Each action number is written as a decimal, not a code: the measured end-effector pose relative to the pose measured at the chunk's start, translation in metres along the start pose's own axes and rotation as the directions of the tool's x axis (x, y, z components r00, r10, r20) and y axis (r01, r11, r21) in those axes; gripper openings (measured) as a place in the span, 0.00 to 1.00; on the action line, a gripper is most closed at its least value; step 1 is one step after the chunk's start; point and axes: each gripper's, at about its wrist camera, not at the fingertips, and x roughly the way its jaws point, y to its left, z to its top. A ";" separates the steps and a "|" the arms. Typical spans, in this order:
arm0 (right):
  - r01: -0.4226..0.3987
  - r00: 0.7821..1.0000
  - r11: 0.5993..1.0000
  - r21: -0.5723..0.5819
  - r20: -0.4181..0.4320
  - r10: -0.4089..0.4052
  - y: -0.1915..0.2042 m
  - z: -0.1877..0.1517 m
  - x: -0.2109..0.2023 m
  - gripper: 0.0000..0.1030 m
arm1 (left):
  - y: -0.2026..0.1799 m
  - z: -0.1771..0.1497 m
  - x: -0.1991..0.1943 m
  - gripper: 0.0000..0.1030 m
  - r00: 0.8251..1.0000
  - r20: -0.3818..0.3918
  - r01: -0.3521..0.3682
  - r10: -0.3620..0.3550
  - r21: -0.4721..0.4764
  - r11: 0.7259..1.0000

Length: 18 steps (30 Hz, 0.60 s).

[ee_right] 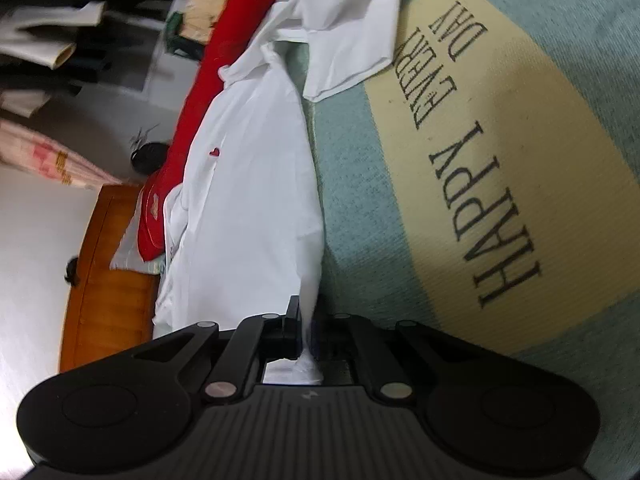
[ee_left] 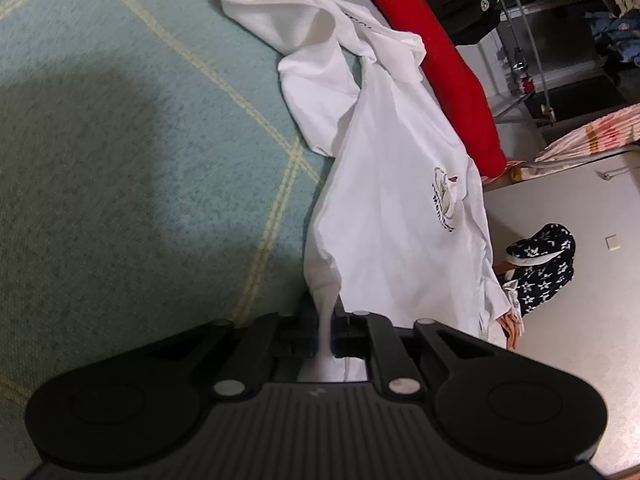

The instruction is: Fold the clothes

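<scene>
Flanking white shirt (ee_left: 392, 208): red cloth (ee_left: 452, 64).

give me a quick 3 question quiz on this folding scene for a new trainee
1. True or false: both grippers have their jaws shut on the white shirt.
2. Which colour is the long cushion lying along the shirt's far side? A) red B) black C) yellow
3. Fill in: the cream panel of the bed cover reads "HAPPY EVERY ___".

Key
1. True: the left gripper and the right gripper each pinch white fabric.
2. A
3. DAY
</scene>
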 end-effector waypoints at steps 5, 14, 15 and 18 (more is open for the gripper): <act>-0.081 0.997 0.997 -0.006 0.005 0.081 -0.008 -0.003 0.004 0.10 | 0.006 0.002 0.003 0.10 0.999 -0.006 0.033 -0.033 -0.030 0.999; 0.007 1.000 0.997 -0.078 0.013 -0.006 0.001 -0.007 0.003 0.02 | -0.009 -0.005 -0.005 0.04 0.999 0.026 -0.023 0.023 -0.003 1.000; 0.020 1.000 0.996 -0.087 0.021 -0.018 0.005 -0.008 0.001 0.04 | -0.012 -0.006 -0.009 0.03 0.999 0.031 -0.030 0.030 0.003 1.000; 0.022 0.998 0.995 -0.099 0.055 -0.016 0.015 -0.009 -0.010 0.05 | -0.022 -0.007 -0.025 0.02 0.998 0.055 -0.006 0.005 0.024 1.000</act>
